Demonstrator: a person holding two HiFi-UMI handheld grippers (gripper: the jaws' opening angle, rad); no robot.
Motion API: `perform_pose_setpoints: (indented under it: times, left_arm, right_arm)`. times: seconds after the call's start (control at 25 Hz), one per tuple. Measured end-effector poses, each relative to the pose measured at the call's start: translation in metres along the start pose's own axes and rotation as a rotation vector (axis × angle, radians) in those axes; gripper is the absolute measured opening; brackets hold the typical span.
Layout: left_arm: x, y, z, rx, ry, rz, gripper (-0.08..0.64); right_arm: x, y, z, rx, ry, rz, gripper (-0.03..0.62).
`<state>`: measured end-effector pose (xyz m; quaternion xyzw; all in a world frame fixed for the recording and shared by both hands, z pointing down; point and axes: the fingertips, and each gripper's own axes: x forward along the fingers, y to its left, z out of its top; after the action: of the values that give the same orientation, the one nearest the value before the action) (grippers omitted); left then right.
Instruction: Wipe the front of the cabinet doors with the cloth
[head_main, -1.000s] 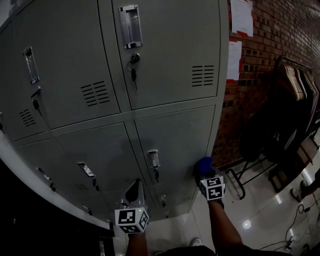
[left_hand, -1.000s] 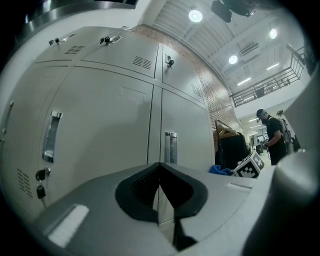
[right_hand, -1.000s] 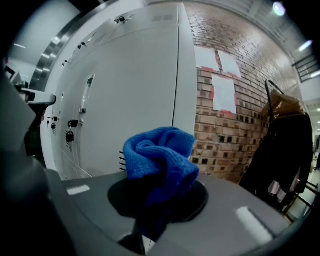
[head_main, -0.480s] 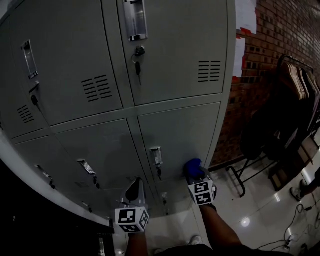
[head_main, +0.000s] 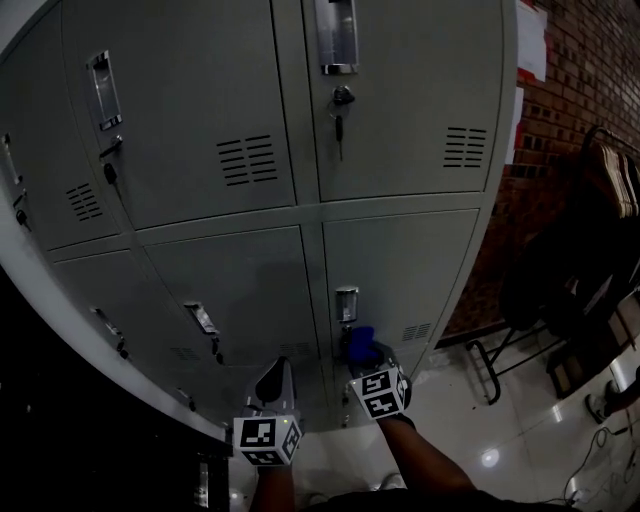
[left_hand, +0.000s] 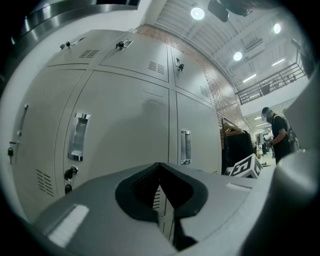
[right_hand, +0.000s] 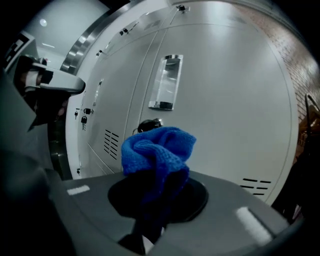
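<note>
- Gripping a bunched blue knitted cloth (right_hand: 157, 150): right claw (right_hand: 155, 200), at the lower-right grey metal cabinet door (head_main: 400, 270), just under its handle (head_main: 346, 303).
- Left claw (left_hand: 162, 200) closed, empty, off the doors.

Your head view is dim: the cabinet doors (head_main: 400, 100) look dull grey and the lower left corner falls into black. One small glare spot shines on the floor (head_main: 490, 457). Your left gripper view is brighter, with ceiling lamps (left_hand: 197, 13) burning white above. Both gripper views bend strongly at the edges into a dark ring. In the right one, the cloth (right_hand: 157, 147) is clear blue above, shadowed below.
</note>
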<state>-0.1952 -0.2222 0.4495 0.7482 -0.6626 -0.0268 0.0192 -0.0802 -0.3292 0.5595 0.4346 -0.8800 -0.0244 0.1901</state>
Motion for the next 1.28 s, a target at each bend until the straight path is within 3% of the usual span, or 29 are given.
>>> perform_pose_setpoints:
  times: [0.44,0.76,1.28]
  left_arm:
    - [-0.017,0.025,0.003,-0.013,-0.011,0.052,0.012]
    - [-0.010,0.006,0.005,0.006,-0.013,0.013,0.012]
    - [0.008,-0.033,0.010,0.012,-0.018,-0.057,0.012]
  right_arm:
    - [0.009,0.034,0.012,-0.011,-0.007,0.072,0.060]
    - [-0.037,0.022,0.016,0.106,-0.084,0.024,0.058]
    - [-0.115,-0.012,0.079,0.088,-0.247,-0.024,0.058]
